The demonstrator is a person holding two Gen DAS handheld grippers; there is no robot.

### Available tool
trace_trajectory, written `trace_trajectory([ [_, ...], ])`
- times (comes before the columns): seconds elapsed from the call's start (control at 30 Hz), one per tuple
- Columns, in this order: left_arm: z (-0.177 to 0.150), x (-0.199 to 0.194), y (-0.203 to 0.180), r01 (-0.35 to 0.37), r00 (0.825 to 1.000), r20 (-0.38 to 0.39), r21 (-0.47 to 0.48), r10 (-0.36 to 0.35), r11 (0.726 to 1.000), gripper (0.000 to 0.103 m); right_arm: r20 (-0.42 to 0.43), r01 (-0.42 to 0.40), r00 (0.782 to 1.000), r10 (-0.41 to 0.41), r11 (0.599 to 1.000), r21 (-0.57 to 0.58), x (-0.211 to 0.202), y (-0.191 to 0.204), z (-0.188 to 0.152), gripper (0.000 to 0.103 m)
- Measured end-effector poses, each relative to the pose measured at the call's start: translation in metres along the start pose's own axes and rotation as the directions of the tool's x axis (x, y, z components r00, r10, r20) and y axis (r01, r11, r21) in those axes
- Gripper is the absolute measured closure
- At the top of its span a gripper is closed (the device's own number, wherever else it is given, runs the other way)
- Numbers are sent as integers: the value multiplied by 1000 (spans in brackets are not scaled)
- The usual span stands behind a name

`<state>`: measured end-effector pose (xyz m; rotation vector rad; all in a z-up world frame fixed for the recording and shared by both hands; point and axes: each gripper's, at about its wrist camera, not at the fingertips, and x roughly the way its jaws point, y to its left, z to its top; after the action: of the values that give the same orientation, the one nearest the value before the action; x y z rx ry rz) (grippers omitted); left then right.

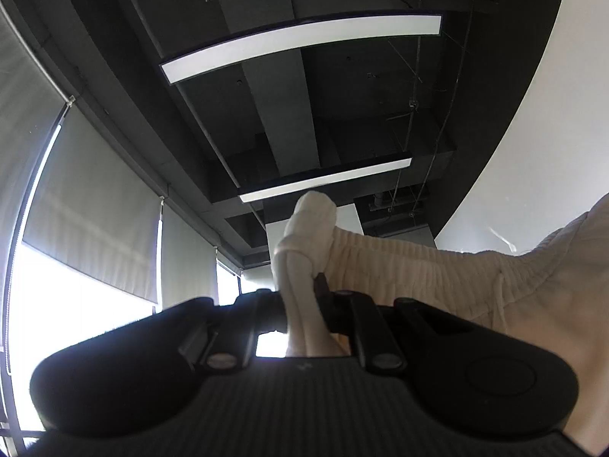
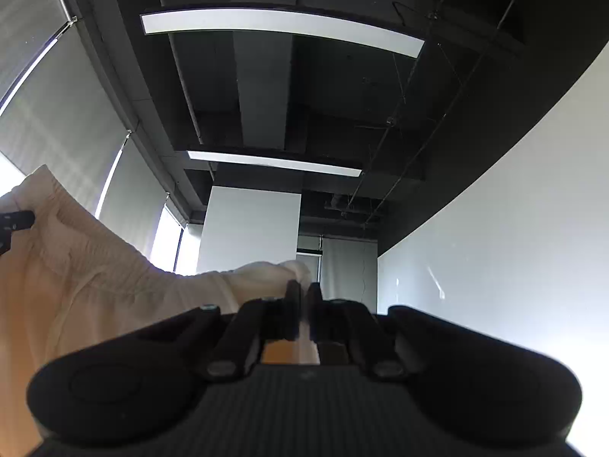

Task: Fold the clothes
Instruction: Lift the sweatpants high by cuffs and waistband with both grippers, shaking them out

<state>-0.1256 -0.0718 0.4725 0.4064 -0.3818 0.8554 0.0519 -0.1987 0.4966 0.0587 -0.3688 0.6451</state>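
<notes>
Cream shorts (image 1: 399, 266) between clamped tongs

Both grippers point upward, toward the ceiling. The left gripper (image 1: 300, 285) has its two fingers pressed together on a bunched corner of the cream garment (image 1: 399, 266), at the ribbed waistband. The right gripper (image 2: 303, 297) has its fingers (image 2: 293, 304) drawn almost together, with a thin fold of the same cloth pinched between them. In the right wrist view, the tip of the left gripper shows at the far left edge, on the cloth.
</notes>
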Motion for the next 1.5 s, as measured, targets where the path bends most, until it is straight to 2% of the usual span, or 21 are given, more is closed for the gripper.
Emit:
trace_trajectory([
  [0.3,23,-2,0,-14,999,32,-15,14,1000,94,42,51,998,-50,998,-28,-21,12,22,100],
  [0.37,22,4,-2,-14,999,30,-17,15,1000,94,38,60,998,-59,998,-30,-20,17,24,100],
  [0.5,15,19,-5,-8,1000,15,-22,8,1000,94,21,78,997,-77,997,-26,-44,32,39,100],
  [0.6,8,32,-5,-3,1000,-4,-24,2,1000,94,-2,81,997,-82,996,-26,-27,45,26,100],
  [0.77,-25,69,-12,9,998,-55,-15,-10,1000,94,-48,87,995,-89,996,-33,37,62,-30,100],
  [0.9,-68,107,-22,22,993,-114,-22,-24,1000,94,-91,91,991,-96,994,-54,85,78,-75,100],
  [1.13,-146,175,-40,43,975,-218,-36,-50,998,94,-196,74,976,-89,994,-80,165,110,-173,100],
  [1.27,-201,216,-47,50,955,-290,-47,-61,998,94,-264,65,960,-89,993,-97,222,134,-242,100],
  [1.47,-304,277,-62,36,913,-404,-73,-62,997,93,-391,49,917,-84,994,-98,312,176,-366,100],
  [1.5,-324,286,-65,26,903,-426,-83,-59,996,88,-413,49,907,-85,994,-97,327,183,-389,100],
])
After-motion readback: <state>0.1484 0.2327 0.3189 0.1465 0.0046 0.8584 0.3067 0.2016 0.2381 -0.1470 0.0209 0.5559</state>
